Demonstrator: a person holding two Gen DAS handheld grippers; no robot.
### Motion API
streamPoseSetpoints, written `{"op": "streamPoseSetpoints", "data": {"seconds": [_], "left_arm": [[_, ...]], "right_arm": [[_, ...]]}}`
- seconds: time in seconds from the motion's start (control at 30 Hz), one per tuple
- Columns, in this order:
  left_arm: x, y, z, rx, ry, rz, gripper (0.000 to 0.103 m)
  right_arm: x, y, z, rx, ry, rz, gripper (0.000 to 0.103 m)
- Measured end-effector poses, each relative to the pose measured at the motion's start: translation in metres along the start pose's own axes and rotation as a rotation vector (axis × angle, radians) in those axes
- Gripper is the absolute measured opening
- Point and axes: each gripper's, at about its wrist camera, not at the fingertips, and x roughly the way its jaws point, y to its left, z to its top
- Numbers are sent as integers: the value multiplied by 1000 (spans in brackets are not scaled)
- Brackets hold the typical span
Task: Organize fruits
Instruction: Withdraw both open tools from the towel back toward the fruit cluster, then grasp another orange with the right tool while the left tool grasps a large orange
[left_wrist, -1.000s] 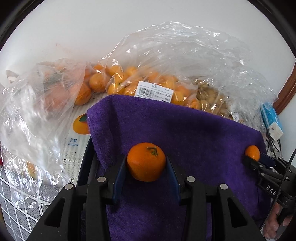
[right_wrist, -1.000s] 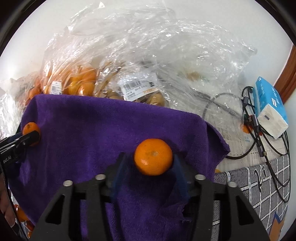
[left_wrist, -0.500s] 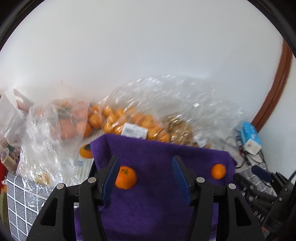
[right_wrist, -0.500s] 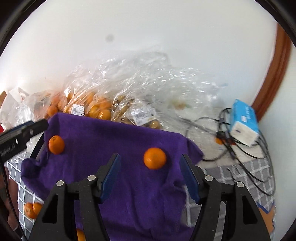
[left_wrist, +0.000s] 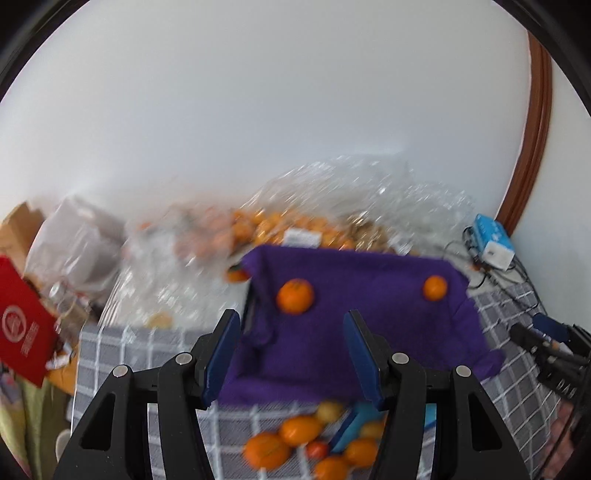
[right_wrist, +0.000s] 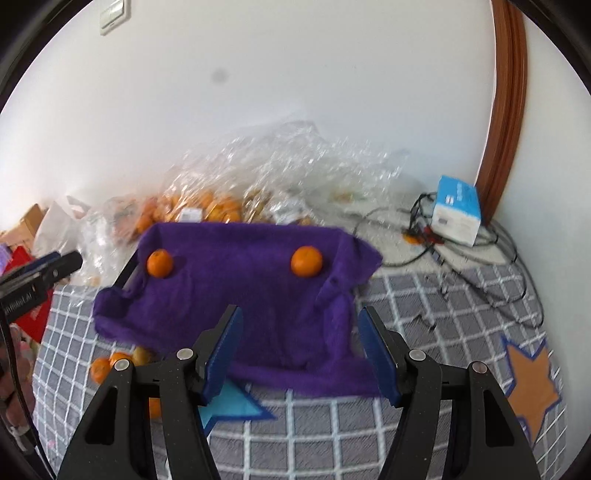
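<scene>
A purple cloth (left_wrist: 362, 332) (right_wrist: 251, 295) lies draped over something on a grey checked cover. Two oranges rest on it. One orange (left_wrist: 294, 296) (right_wrist: 160, 263) sits at the cloth's left, the other orange (left_wrist: 435, 288) (right_wrist: 306, 261) at its right. My left gripper (left_wrist: 291, 332) hangs open above the cloth's near edge, short of the left orange, with nothing between its fingers. My right gripper (right_wrist: 301, 321) is also open and empty, pulled back from the right orange. A pile of loose fruit (left_wrist: 295, 439) (right_wrist: 110, 365) lies on the cover in front of the cloth.
Clear plastic bags of oranges (left_wrist: 295, 229) (right_wrist: 207, 206) crowd the wall behind the cloth. A blue and white box (left_wrist: 493, 245) (right_wrist: 458, 210) with tangled cables (right_wrist: 480, 266) sits at the right near a brown door frame. A red bag (left_wrist: 22, 332) stands at the left.
Both grippers let go of their oranges, opened, and drew back and upward. The two oranges stayed where they were set on the purple cloth.
</scene>
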Motion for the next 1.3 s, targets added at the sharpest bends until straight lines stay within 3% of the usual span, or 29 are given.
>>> {"op": "streamPoseSetpoints", "data": {"seconds": [0.07, 0.2, 0.5, 0.7, 0.97, 1.07, 1.3], "left_arm": [[-3, 15, -16, -34, 16, 4, 56], [1, 46, -56, -106, 89, -9, 57], [10, 81, -127, -145, 151, -2, 57], [16, 89, -143, -167, 141, -24, 57], [16, 80, -149, -115, 118, -9, 67], [16, 79, -150, -110, 118, -5, 68], [17, 77, -151, -96, 126, 6, 70]], "right_arm": [[0, 6, -11, -14, 7, -8, 61], [6, 21, -36, -55, 34, -5, 43], [36, 73, -80, -134, 87, 121, 43], [57, 89, -79, -128, 116, 147, 43], [74, 96, -73, -114, 148, 192, 42], [74, 95, -74, -107, 138, 208, 33], [44, 63, -84, -100, 95, 146, 33]]}}
